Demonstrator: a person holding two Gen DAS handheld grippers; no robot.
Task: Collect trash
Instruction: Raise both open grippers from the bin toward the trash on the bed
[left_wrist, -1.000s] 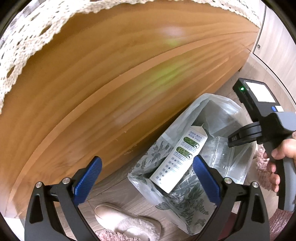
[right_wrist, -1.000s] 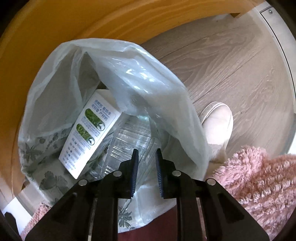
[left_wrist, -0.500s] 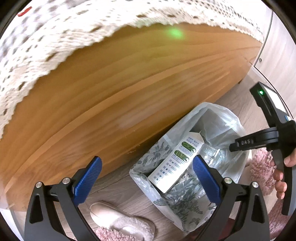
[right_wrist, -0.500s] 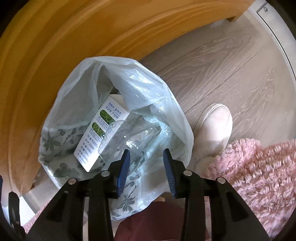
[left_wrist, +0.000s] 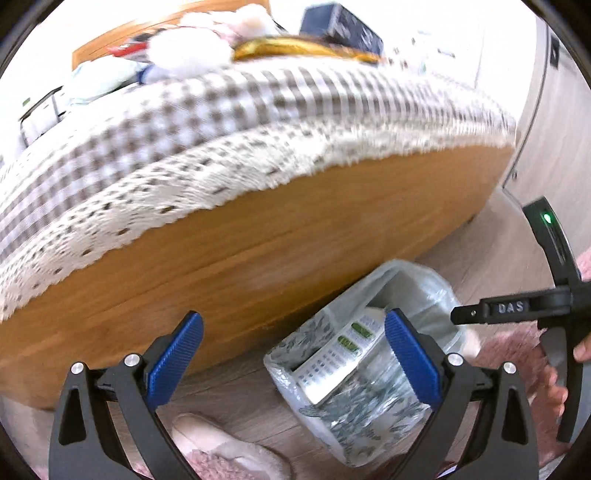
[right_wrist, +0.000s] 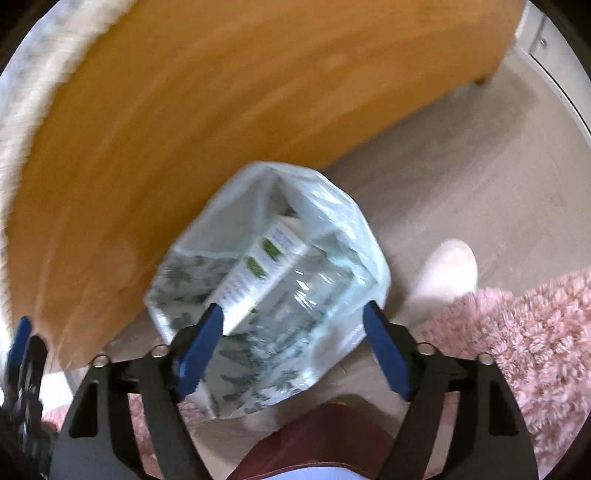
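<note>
Plastic bag (right_wrist: 295, 221) is seen directly below the right tool (right_wrist: 295, 354) — jaws opening, nothing between; carton (right_wrist: 258, 273) slanted inside. Left tool (left_wrist: 291, 358) is held open, empty.

A wooden bed frame (left_wrist: 258, 258) runs across the view, its side panel just beside the floor (right_wrist: 480, 166) of pale wood planks; a checked blanket with lace edging (left_wrist: 221, 122) hangs over it; a cream slipper (right_wrist: 443, 273) rests beside a pink fluffy rug (right_wrist: 535, 350); blurred clutter (left_wrist: 184, 48) lies on top
</note>
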